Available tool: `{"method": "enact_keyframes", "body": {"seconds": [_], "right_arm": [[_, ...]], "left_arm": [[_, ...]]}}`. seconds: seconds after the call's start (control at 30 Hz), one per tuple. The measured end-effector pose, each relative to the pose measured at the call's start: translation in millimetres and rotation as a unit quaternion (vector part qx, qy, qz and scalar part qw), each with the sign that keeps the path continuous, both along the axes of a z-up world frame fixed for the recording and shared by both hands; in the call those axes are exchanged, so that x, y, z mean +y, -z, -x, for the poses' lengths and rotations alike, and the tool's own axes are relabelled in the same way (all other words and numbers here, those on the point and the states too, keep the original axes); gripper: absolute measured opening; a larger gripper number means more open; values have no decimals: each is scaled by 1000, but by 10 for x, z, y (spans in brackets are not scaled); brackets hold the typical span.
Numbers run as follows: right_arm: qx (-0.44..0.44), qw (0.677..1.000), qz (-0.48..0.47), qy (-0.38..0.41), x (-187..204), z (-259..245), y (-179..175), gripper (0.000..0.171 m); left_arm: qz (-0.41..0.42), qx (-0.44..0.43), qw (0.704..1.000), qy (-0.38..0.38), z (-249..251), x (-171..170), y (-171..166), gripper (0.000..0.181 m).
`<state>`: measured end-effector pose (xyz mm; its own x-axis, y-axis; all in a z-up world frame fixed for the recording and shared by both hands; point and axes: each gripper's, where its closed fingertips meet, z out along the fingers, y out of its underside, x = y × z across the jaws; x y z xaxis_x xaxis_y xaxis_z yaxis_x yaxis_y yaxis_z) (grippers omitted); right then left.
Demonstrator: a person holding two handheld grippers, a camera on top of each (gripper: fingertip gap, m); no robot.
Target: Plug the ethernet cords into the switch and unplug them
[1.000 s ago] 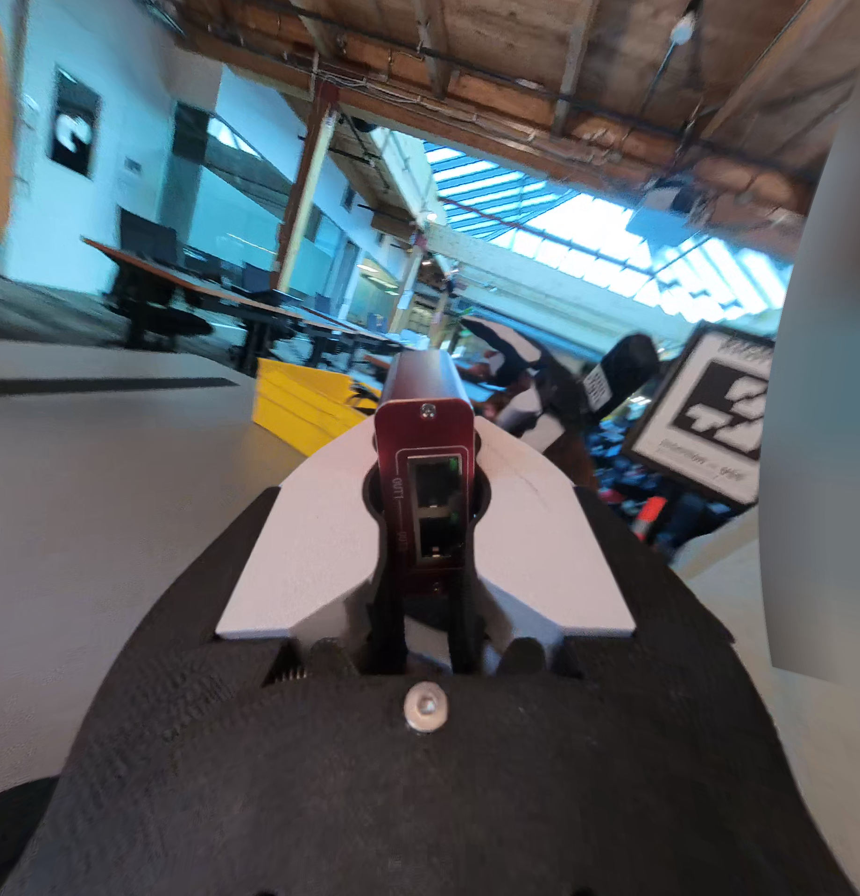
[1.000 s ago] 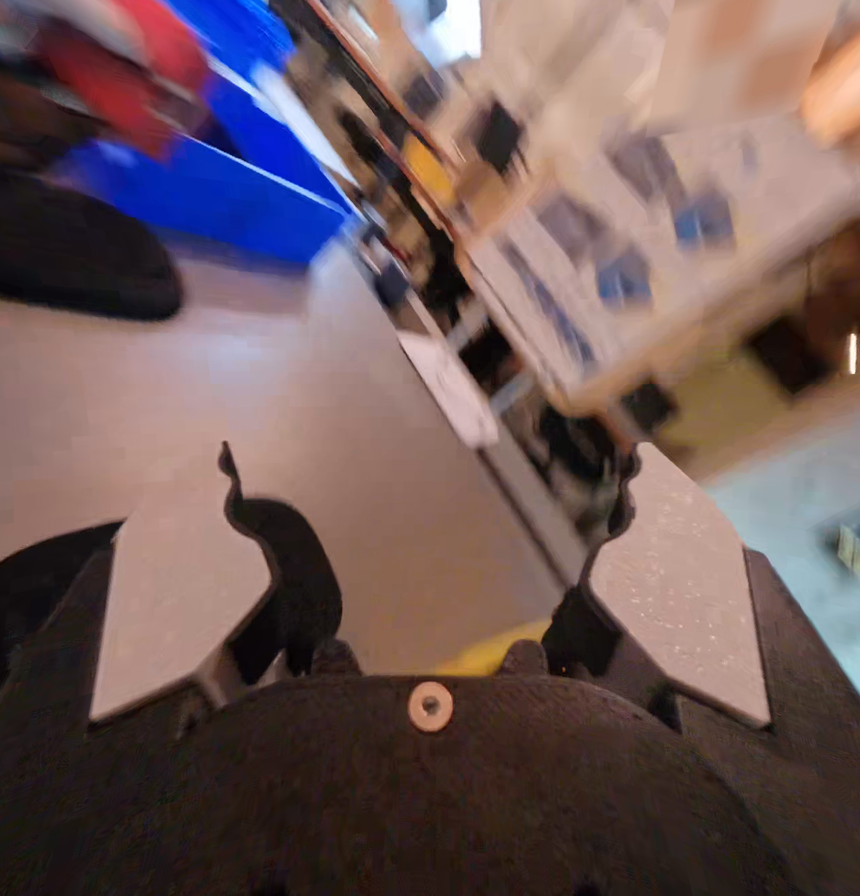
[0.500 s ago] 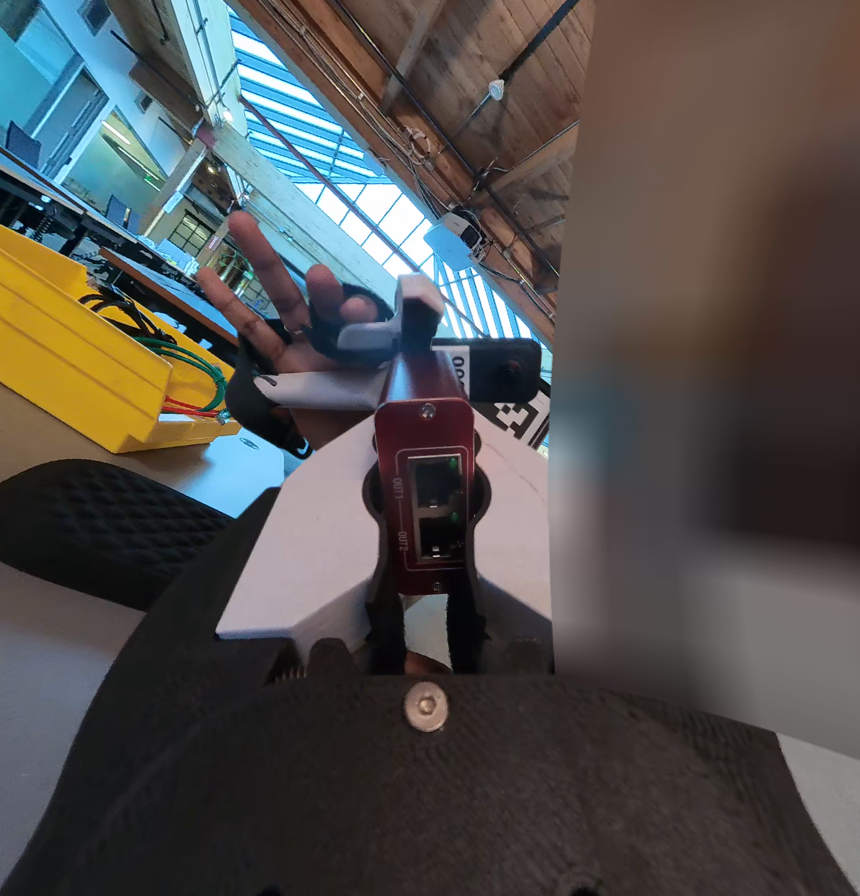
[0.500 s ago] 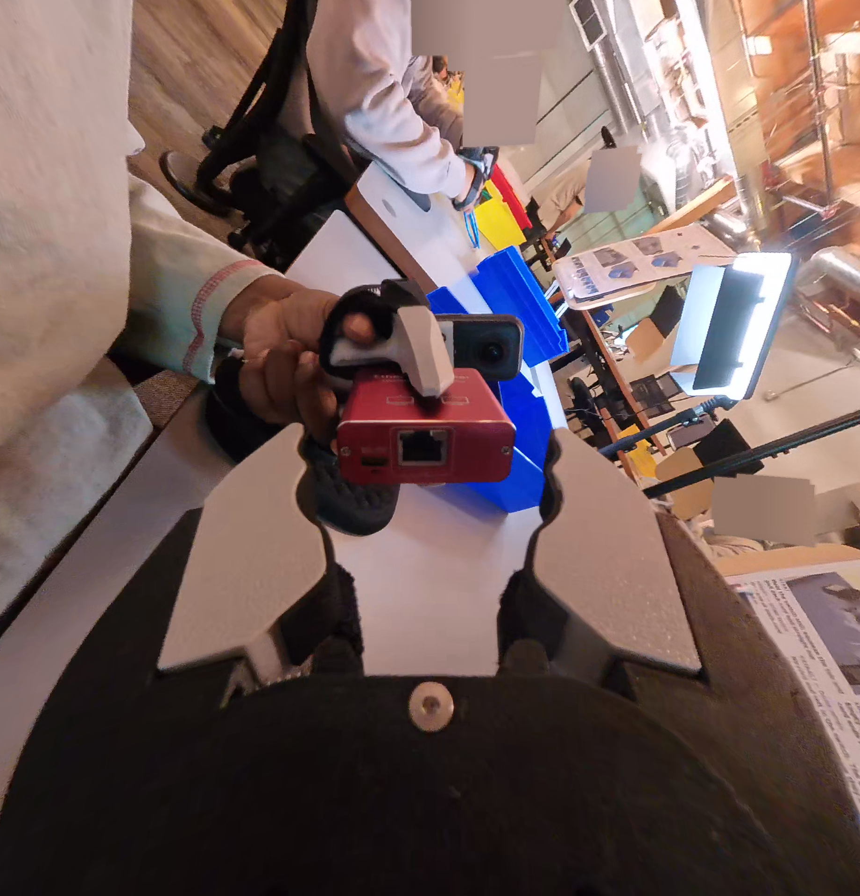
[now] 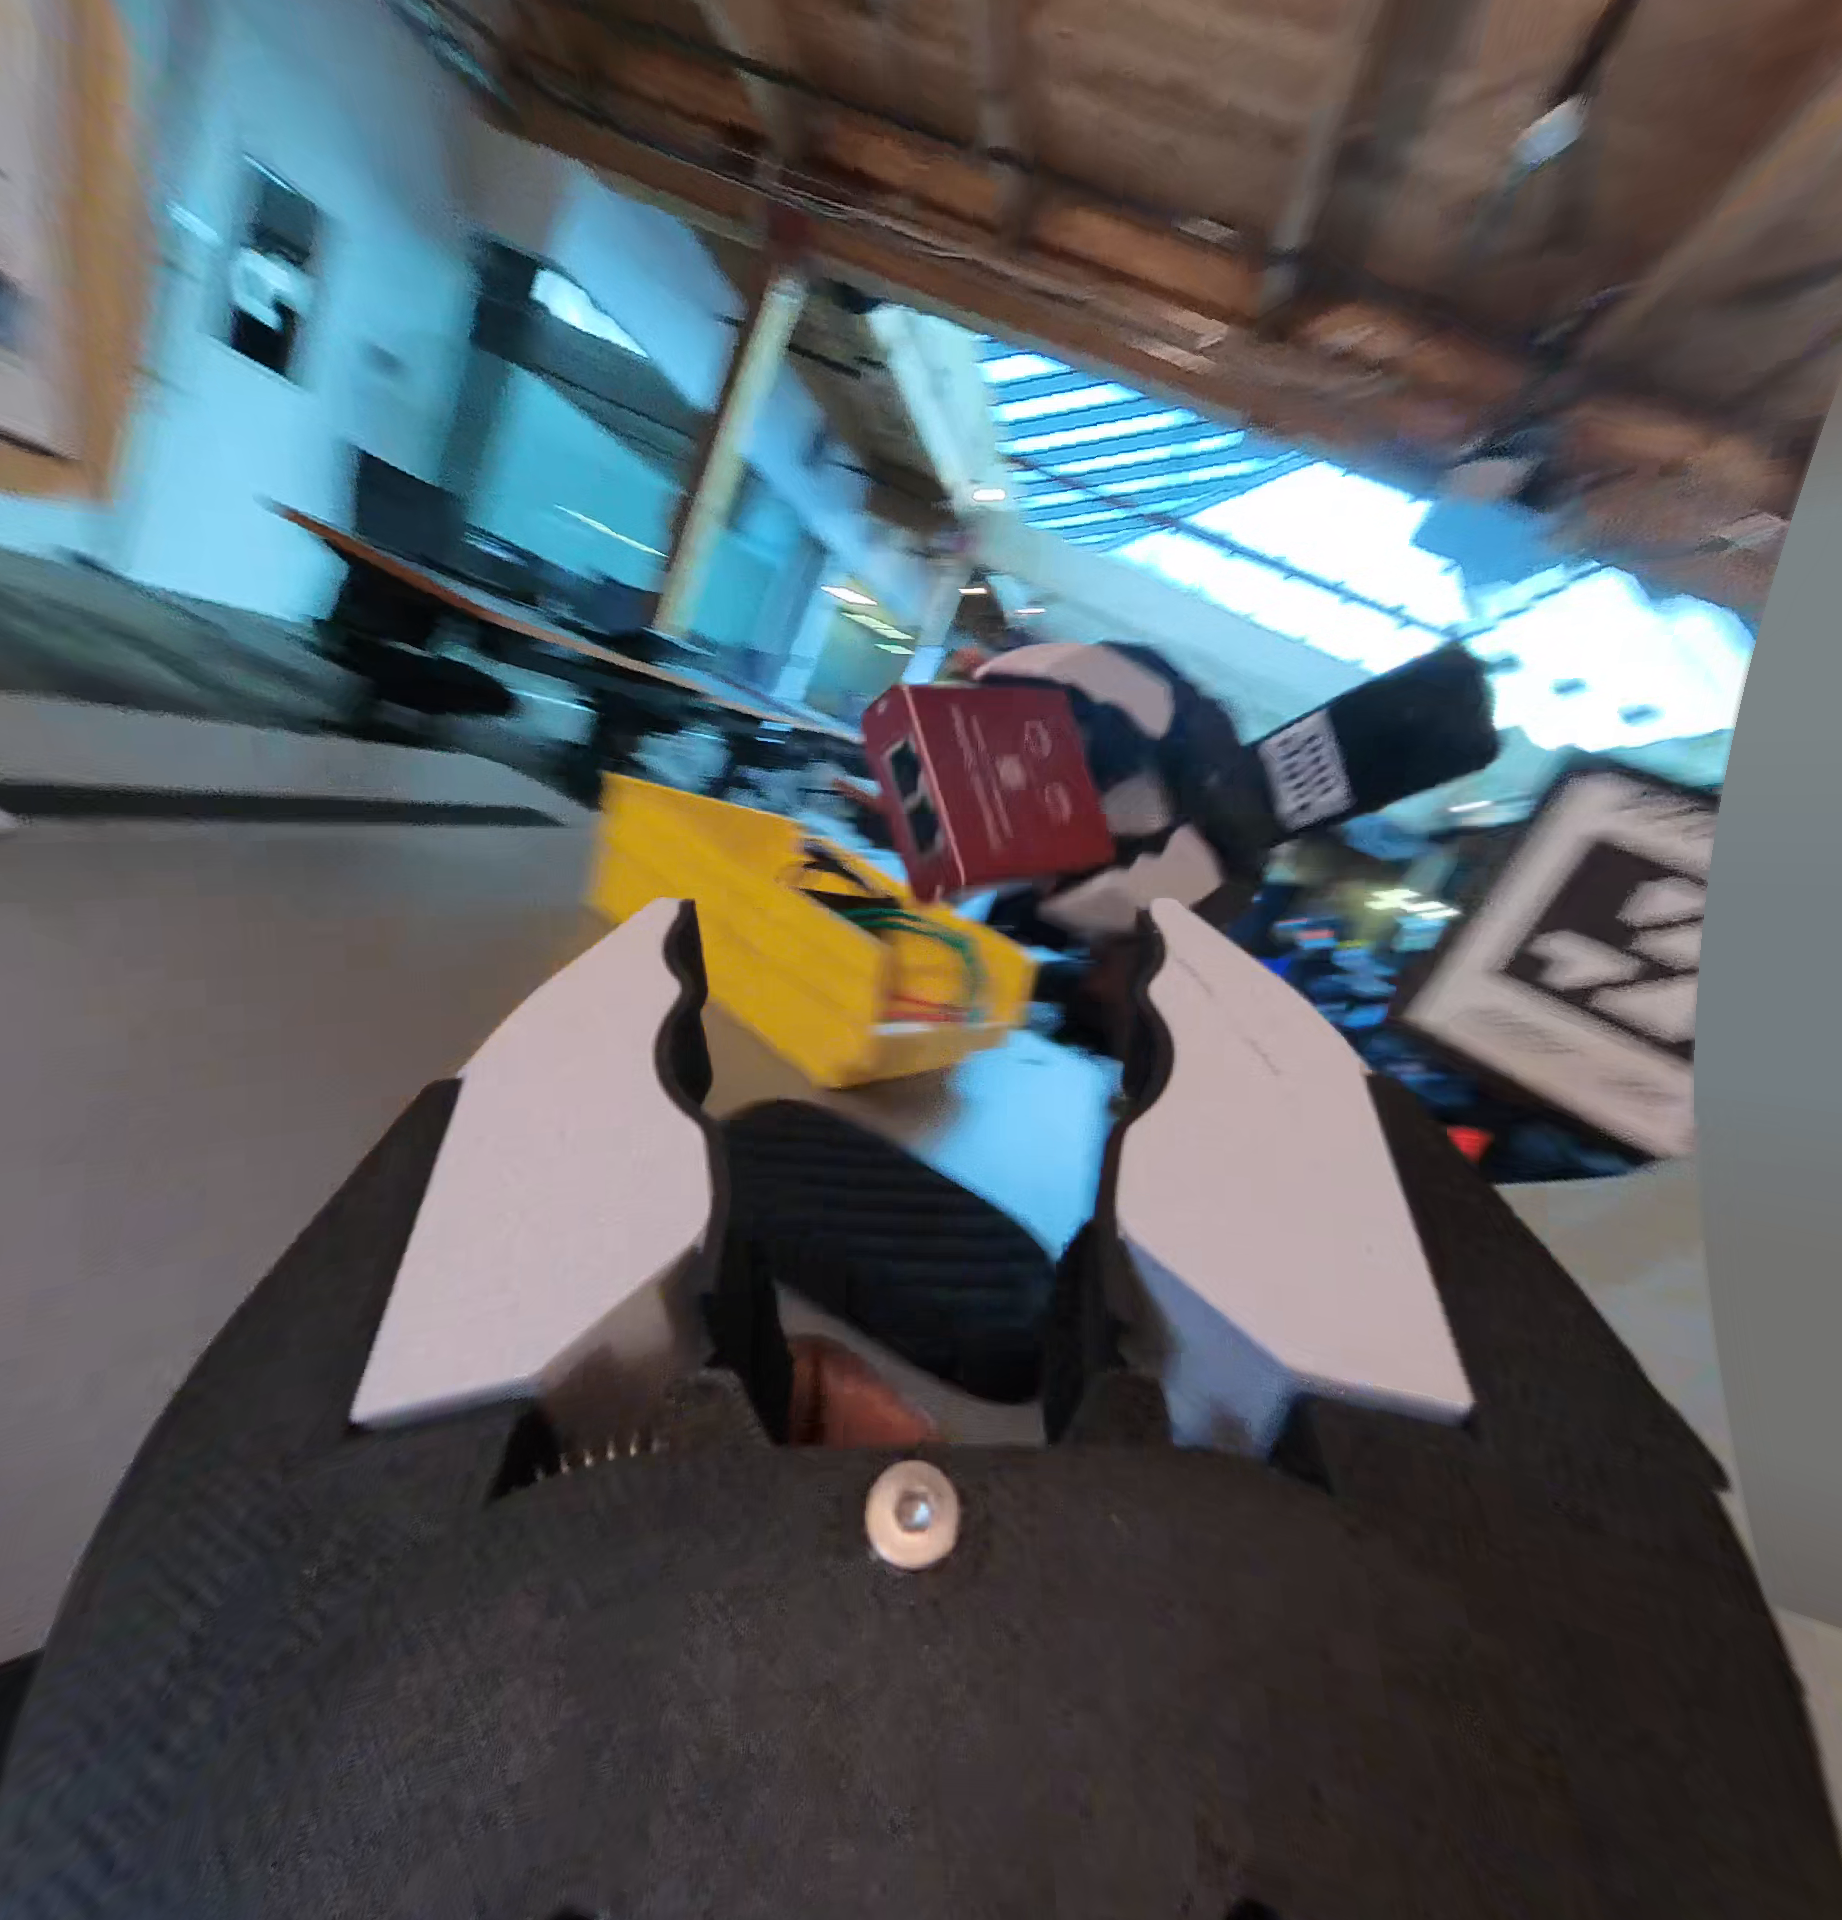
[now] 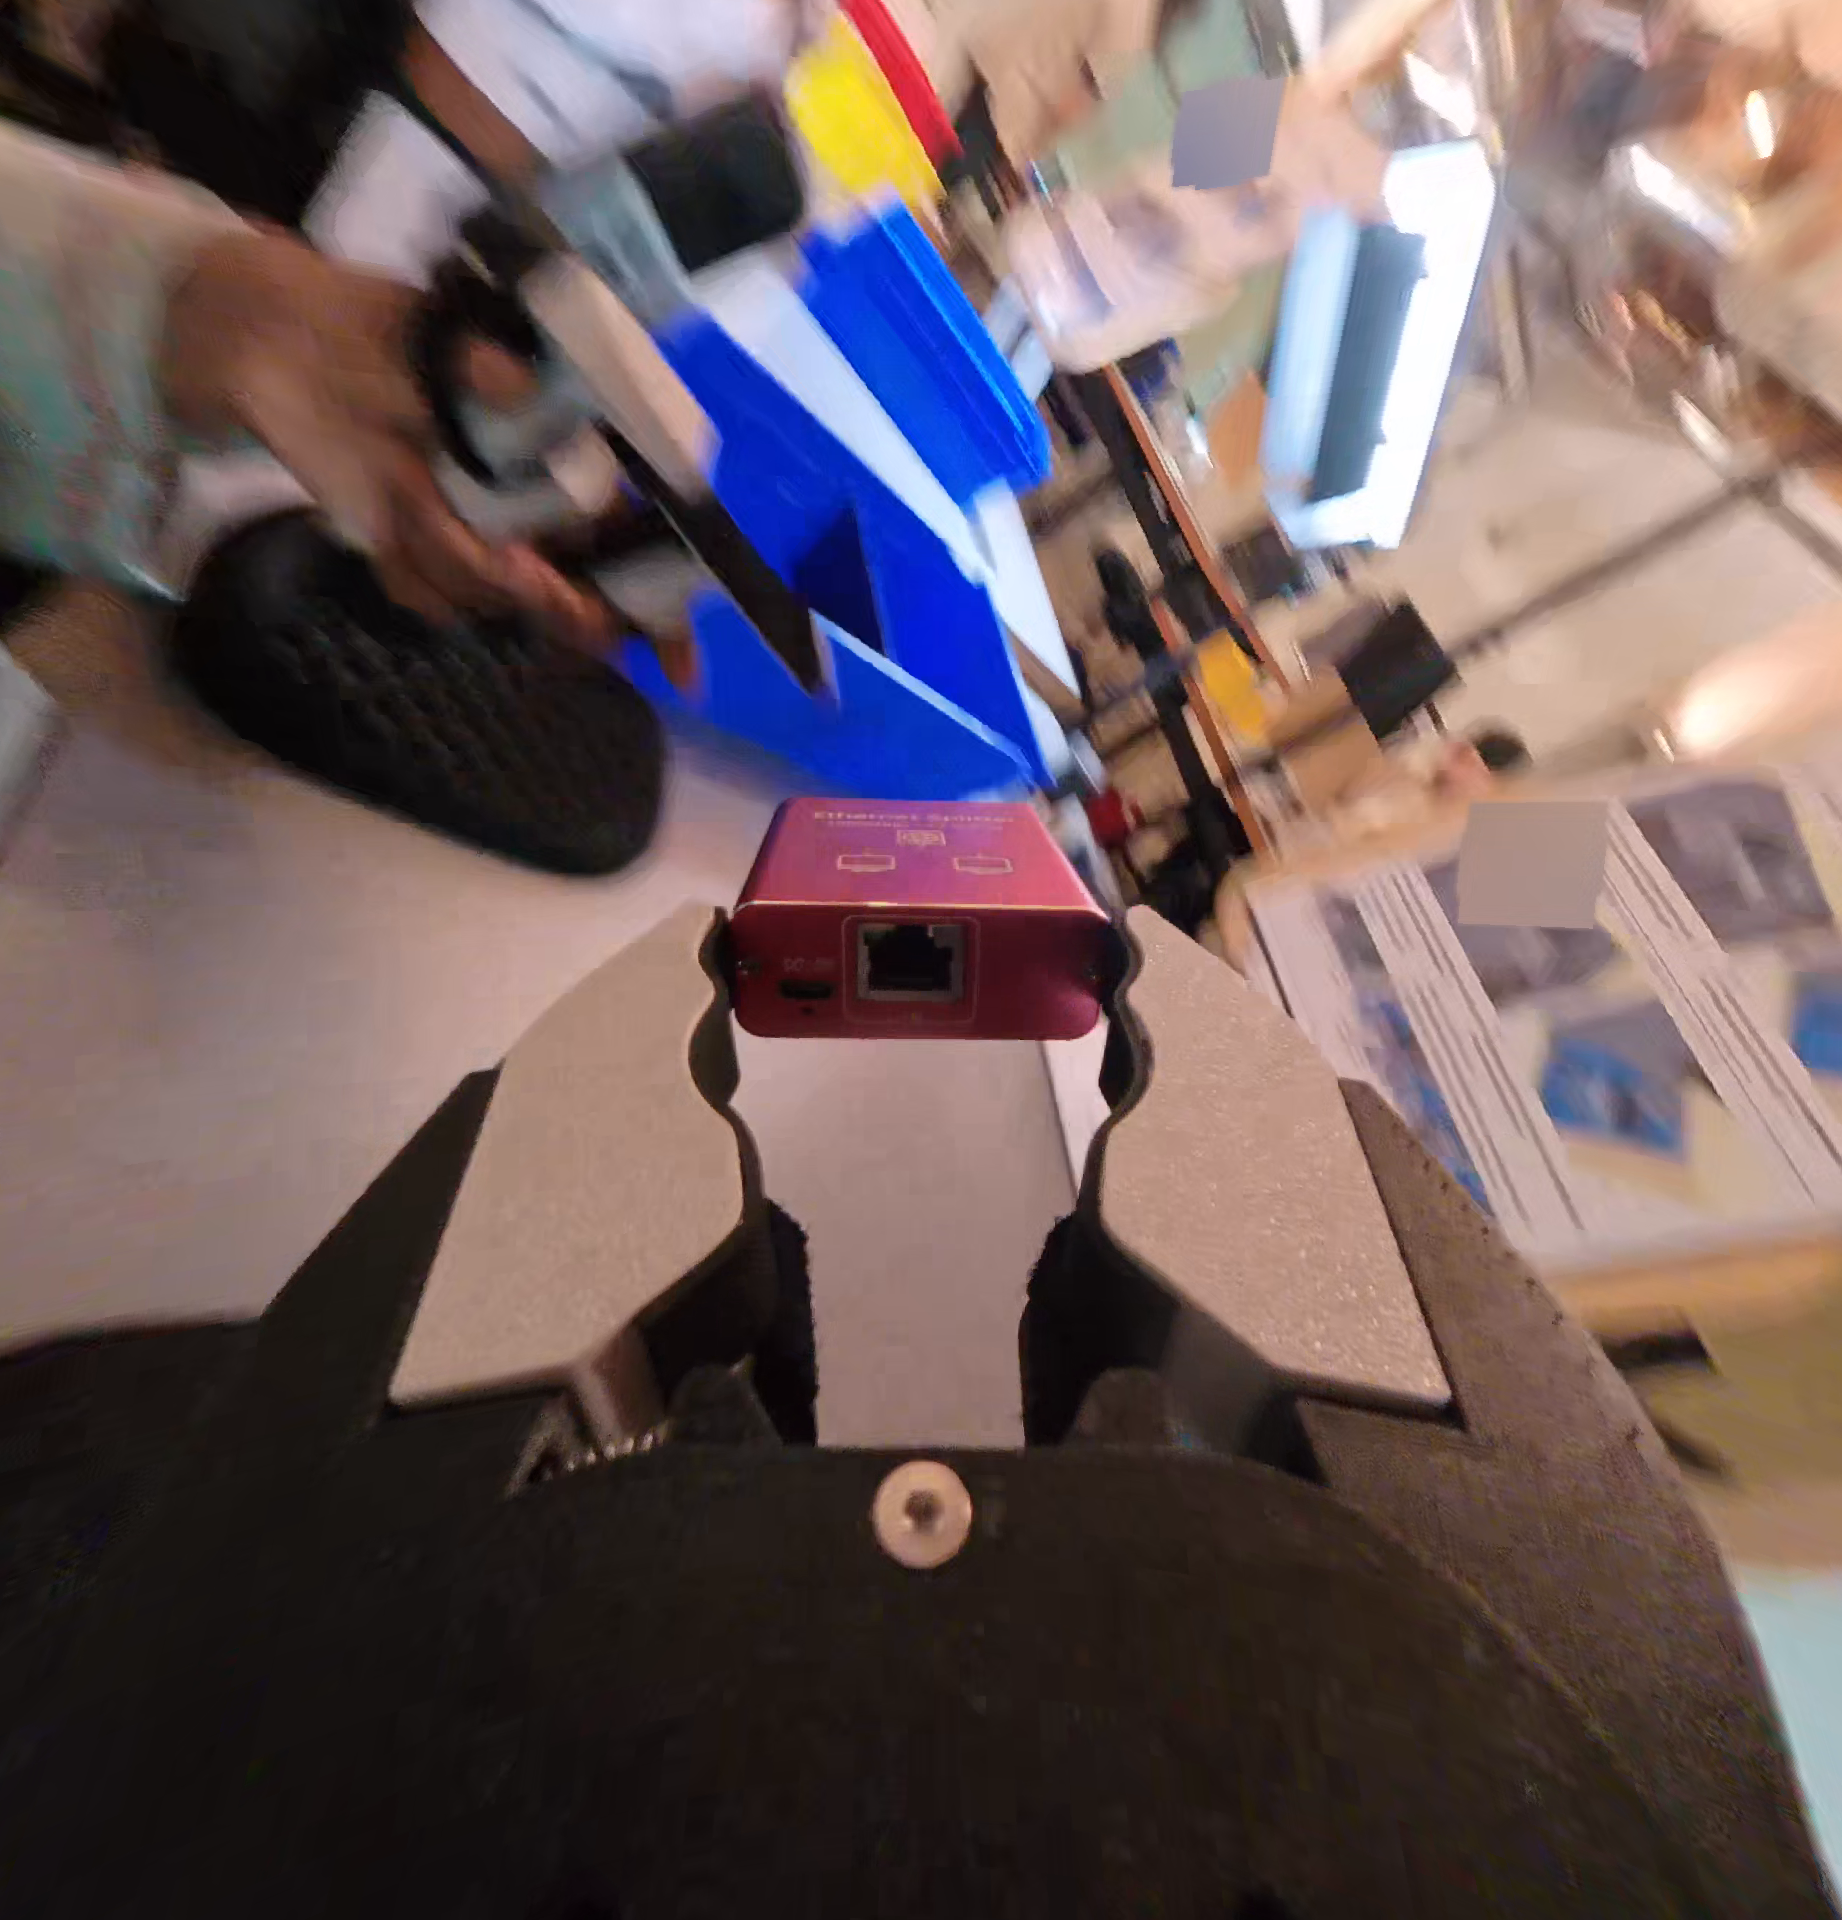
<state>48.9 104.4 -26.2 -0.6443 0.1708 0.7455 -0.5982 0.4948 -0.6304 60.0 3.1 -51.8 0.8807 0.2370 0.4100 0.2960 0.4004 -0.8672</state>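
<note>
Here the right gripper [image 6: 922, 971] clamps the red ethernet switch [image 6: 919, 951] by its sides between its fingertips, held above the grey table [image 6: 221, 1039], single port facing the camera. The left gripper [image 5: 917, 987] gapes wide with nothing in it; ahead of it sits a yellow bin [image 5: 771, 935] holding green and red cords [image 5: 927, 951], and a blue bin [image 6: 875, 582] shows beyond the switch
</note>
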Motion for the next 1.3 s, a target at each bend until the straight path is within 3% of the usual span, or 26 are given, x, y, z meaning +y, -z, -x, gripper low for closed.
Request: {"method": "enact_keyframes", "body": {"seconds": [0.03, 0.1, 0.2, 0.37, 0.5, 0.67, 0.77, 0.97, 1.13, 1.23, 1.3], "right_arm": [[-4, 998, -6, 55, 268, 204, -49, 69], [-28, 985, -16, 167, 879, 626, -129, 69], [-93, 936, -47, 336, 1886, 1252, -100, 69], [-255, 828, -134, 482, 3068, 1988, 475, 69], [-372, 756, -163, 513, 3450, 2255, 1000, 69], [-522, 662, -125, 523, 3597, 2281, 1499, 69], [-547, 626, -132, 540, 3692, 2247, 1672, 69], [-541, 636, -115, 538, 3662, 2280, 1622, 70], [-458, 682, -97, 562, 3624, 2393, 1237, 123], [-383, 737, -30, 557, 3333, 2359, 813, 142], [-349, 776, 24, 524, 2978, 2129, 566, 146]], "left_arm": [[22, 23, 999, -39, 51, -92, -9, 78], [40, 59, 994, -87, 89, -252, -78, 77], [24, 77, 990, -116, 94, -426, -205, 73], [2, 77, 987, -138, 133, -572, -286, 68], [14, 75, 987, -140, 155, -551, -262, 68], [34, 85, 984, -153, 166, -548, -260, 68], [43, 94, 981, -166, 176, -582, -262, 67], [40, 92, 979, -175, 200, -648, -267, 67], [41, 94, 979, -177, 190, -651, -280, 67], [49, 102, 976, -186, 190, -665, -281, 67], [54, 105, 974, -192, 197, -683, -278, 67]]}}
